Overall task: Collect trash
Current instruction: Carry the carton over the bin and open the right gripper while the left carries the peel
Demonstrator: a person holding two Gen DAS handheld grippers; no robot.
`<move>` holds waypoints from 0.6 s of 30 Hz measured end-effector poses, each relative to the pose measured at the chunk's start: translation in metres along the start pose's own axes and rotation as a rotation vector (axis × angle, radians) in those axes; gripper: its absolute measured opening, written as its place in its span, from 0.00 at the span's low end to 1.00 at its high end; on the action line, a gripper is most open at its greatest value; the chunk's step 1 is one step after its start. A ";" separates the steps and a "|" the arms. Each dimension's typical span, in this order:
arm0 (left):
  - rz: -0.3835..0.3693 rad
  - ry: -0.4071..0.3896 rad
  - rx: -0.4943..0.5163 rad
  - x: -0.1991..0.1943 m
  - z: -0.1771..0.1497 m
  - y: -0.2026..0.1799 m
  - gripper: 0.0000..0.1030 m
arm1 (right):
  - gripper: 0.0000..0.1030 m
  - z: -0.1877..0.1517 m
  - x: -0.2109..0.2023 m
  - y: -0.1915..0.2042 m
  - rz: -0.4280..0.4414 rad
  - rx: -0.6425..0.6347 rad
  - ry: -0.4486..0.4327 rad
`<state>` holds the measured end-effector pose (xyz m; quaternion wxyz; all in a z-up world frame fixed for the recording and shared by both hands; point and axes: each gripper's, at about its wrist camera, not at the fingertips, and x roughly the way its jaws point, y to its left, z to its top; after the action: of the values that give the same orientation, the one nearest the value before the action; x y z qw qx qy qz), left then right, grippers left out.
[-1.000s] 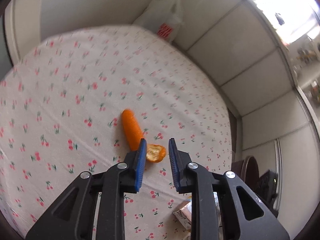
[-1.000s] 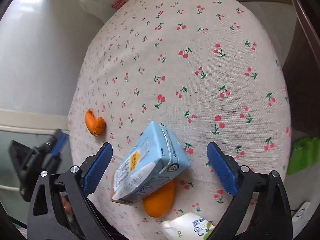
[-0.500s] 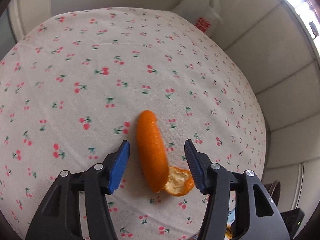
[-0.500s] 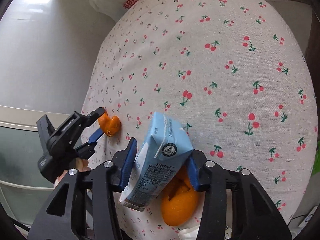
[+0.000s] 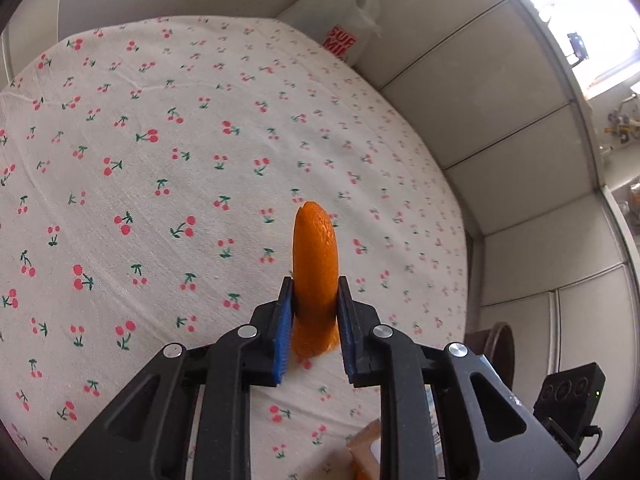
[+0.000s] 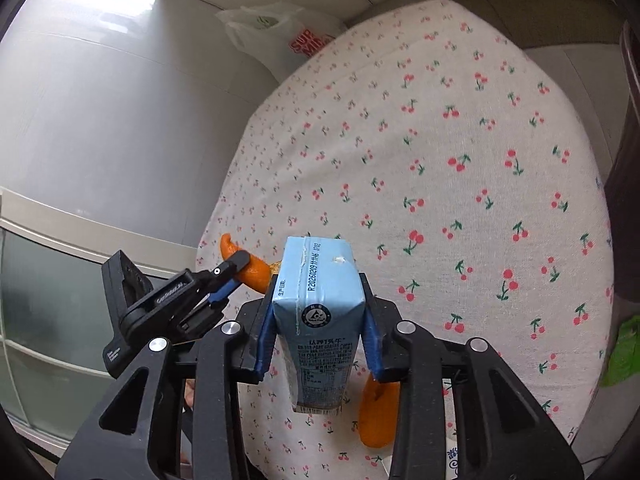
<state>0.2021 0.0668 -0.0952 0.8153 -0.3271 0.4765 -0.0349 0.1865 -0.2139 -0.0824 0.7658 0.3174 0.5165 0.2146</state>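
Observation:
My left gripper is shut on a long curved orange peel, held just above the cherry-print tablecloth. In the right wrist view this gripper and its peel show at the table's left edge. My right gripper is shut on a light blue milk carton, lifted off the cloth. A second orange peel lies on the cloth below the right gripper.
A white plastic bag with red print stands on the floor beyond the table's far edge; it also shows in the right wrist view. A brown scrap lies near the table's front edge. Something green lies at the right edge.
My left gripper has shut on the long orange peel and lifted it. My right gripper has tightened on the milk carton and raised it upright off the cloth.

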 end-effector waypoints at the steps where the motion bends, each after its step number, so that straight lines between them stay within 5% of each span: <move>1: -0.008 -0.009 0.009 -0.006 -0.001 -0.004 0.20 | 0.32 0.001 -0.004 0.002 0.008 -0.008 -0.014; 18: -0.128 -0.099 0.194 -0.049 -0.002 -0.109 0.20 | 0.33 0.029 -0.123 -0.015 0.118 0.029 -0.310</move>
<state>0.2014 -0.0013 0.0031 0.8618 -0.2778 0.4080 -0.1166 0.1670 -0.3130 -0.0046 0.8176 0.3875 0.3759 0.2001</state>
